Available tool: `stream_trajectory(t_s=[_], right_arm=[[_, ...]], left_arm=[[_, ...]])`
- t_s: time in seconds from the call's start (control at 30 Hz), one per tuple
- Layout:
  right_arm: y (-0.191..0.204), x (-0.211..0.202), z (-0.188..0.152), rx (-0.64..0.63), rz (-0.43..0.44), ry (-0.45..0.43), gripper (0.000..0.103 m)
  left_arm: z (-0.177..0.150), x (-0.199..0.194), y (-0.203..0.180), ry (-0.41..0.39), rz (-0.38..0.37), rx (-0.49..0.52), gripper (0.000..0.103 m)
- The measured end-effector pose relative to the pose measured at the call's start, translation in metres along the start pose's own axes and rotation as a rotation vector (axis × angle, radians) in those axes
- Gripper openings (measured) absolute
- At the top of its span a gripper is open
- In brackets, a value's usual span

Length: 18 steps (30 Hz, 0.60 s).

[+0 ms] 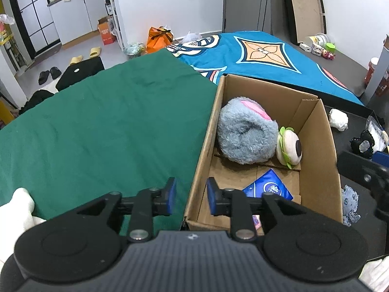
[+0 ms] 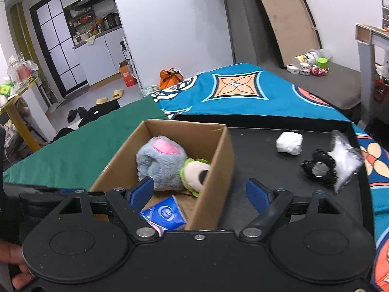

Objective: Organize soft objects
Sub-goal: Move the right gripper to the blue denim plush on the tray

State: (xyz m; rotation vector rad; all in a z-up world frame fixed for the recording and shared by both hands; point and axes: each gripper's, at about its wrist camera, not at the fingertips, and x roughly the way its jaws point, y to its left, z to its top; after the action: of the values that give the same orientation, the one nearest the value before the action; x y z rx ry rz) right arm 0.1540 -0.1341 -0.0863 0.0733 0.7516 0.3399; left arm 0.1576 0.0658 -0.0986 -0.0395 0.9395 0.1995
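The box holds a grey plush, burger toy and blue pack. Left hand-held gripper hangs narrowly parted, empty, over the box's wall; right hand-held gripper gapes wide, empty.

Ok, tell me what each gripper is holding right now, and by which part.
Nothing is held. The left gripper has its jaws apart, straddling the cardboard box wall without clamping it. The right gripper is wide open over the box's other wall.
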Motion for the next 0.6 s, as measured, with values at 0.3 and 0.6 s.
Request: stream_trajectory(t_s=[0.3, 0.6], right_arm=[[-0.026, -0.007, -0.02, 0.024, -0.037, -0.006, 0.083], [-0.043, -0.003, -0.045, 0.065, -0.042, 0.012, 0.082]], left_arm=[[-0.003, -0.008, -0.01, -0.049, 0.037, 0.058, 0.056], [-0.005, -0.013, -0.021, -0.078, 0.061, 0.117, 0.078]])
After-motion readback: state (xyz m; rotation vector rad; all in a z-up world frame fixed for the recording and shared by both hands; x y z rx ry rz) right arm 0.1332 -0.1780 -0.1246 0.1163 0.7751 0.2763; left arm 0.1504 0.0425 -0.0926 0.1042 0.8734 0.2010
